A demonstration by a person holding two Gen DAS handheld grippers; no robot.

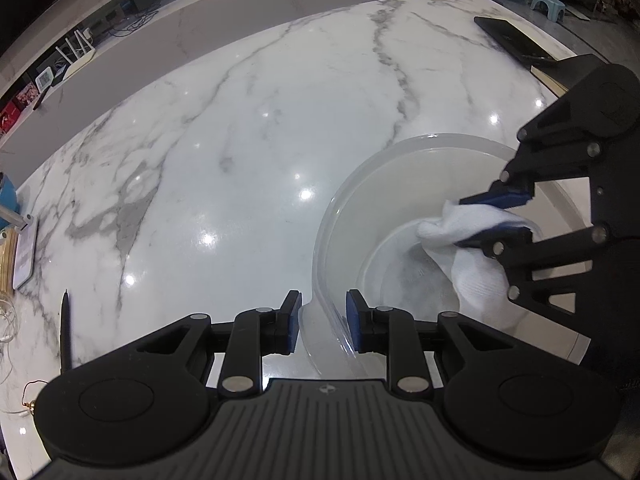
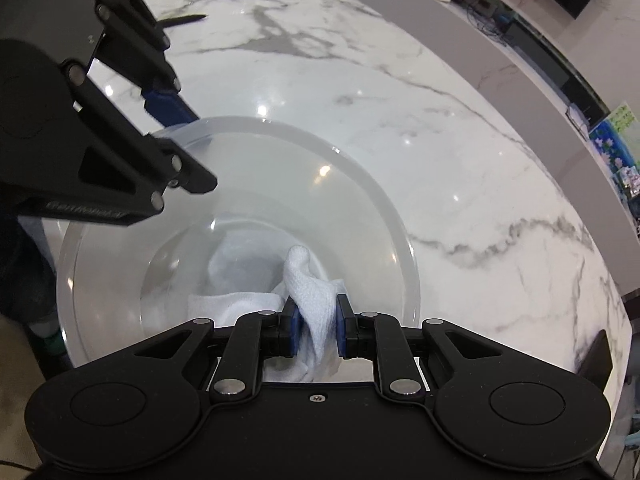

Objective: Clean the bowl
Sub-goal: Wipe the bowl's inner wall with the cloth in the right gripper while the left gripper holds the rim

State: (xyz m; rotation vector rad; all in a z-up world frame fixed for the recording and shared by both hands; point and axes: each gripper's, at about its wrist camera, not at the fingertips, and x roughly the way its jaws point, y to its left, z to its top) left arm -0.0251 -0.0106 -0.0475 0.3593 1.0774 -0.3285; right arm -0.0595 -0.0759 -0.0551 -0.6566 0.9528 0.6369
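A clear plastic bowl [image 1: 400, 184] [image 2: 372, 200] rests at the near edge of the white marble table [image 1: 240, 140]. My left gripper [image 1: 323, 322] is shut on the bowl's rim, one blue pad inside the wall and one outside. In the right wrist view the left gripper [image 2: 182, 148] grips the rim at the upper left. My right gripper [image 2: 316, 328] is shut on a white cloth [image 2: 312, 292], which hangs into the bottom of the bowl. The left wrist view shows the right gripper [image 1: 476, 222] coming in from the right, with the cloth [image 1: 472, 248] bunched between its blue pads.
A black pen [image 1: 65, 332] lies near the left front edge of the table. A black tablet [image 1: 514, 40] sits at the far right. A white phone stand [image 1: 24, 252], cables and small items crowd the far left edge. A grey counter runs beyond the table.
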